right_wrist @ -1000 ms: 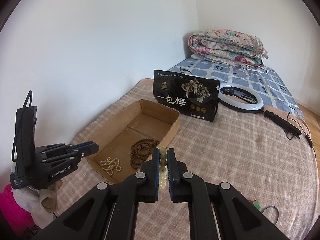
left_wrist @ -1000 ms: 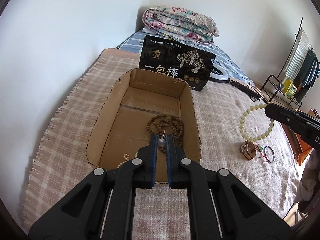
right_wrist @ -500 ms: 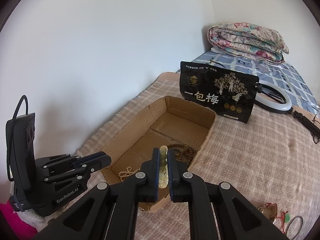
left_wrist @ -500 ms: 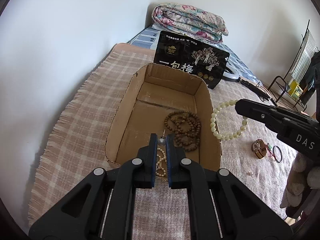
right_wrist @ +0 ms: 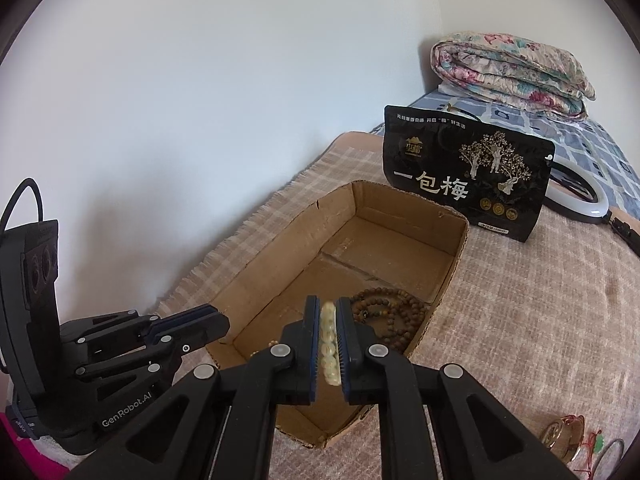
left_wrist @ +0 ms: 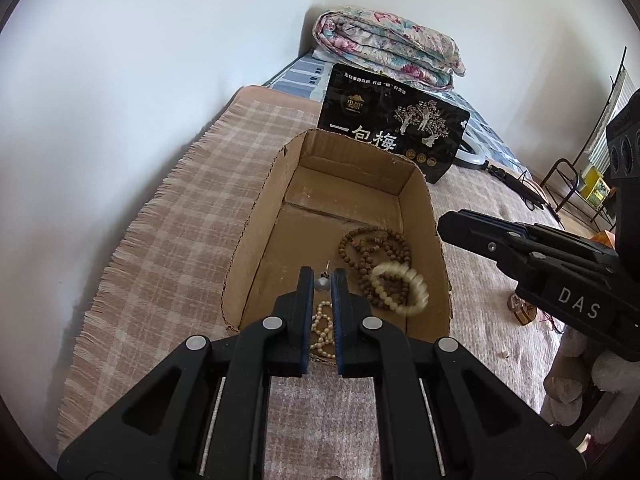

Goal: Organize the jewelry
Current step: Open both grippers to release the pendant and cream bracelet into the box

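A blurred pale bead bracelet (left_wrist: 400,289) is seen over the brown bead necklace (left_wrist: 374,254) inside the cardboard box (left_wrist: 256,236). A small silver bead (left_wrist: 321,283) is clamped by the left gripper (left_wrist: 321,286). The right gripper (right_wrist: 329,322) is parted; whether the bracelet is touched cannot be told. A black pouch (left_wrist: 394,130) is stood behind the box.

Folded floral quilt (right_wrist: 512,70); black snack bag (right_wrist: 466,176); ring light (right_wrist: 580,194).

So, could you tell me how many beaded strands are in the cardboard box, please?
3: brown wooden beads by the right wall; a small pearl strand at the near end; a blurred pale bracelet over the brown beads. The left claw may hide more.
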Motion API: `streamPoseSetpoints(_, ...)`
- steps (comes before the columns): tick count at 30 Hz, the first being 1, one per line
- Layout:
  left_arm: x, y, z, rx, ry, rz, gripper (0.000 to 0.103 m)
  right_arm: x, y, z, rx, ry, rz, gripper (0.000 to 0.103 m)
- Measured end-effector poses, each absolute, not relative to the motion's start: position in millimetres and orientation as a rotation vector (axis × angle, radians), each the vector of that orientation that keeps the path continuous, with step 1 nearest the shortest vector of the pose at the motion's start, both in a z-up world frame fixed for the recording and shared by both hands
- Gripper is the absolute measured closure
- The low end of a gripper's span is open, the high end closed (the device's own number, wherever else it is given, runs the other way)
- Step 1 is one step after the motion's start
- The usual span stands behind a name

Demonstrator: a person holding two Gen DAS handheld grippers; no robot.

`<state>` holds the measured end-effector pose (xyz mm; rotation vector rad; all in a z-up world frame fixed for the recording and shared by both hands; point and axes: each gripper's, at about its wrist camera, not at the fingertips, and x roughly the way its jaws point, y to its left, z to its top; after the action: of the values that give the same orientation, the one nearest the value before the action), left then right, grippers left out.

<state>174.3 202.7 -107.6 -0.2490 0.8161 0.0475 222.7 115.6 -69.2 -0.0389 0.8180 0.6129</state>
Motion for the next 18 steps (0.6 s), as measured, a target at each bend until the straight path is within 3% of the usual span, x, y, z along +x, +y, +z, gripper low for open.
streamPoseSetpoints(2,174.2,203.7,-107.2,-0.245,0.817,0.057,0.092,221.8,113.2,-66.9,-0.034,0.804,0.599,0.067)
streamPoseSetpoints(4,172.8,204.8,-106.8,-0.252,0.811,0.062,0.062,222.5,110.4,-65.0,-0.028,0.801,0.585,0.064)
streamPoseSetpoints(5,171.9,205.2,-106.0,-0.254,0.805,0.065,0.059,222.8,108.9,-63.9,-0.025,0.796,0.574,0.054)
streamPoseSetpoints(6,171.4,205.2,-105.2,-0.251,0.801,0.069,0.058,222.5,107.1,-62.7,-0.022,0.787,0.562,0.045)
streamPoseSetpoints(8,170.9,204.8,-103.9,-0.246,0.8,0.073,0.058,222.0,104.3,-60.3,-0.016,0.776,0.55,0.038)
streamPoseSetpoints(18,170.9,202.6,-102.4,-0.248,0.799,0.076,0.058,218.3,95.8,-53.4,-0.02,0.751,0.512,0.02)
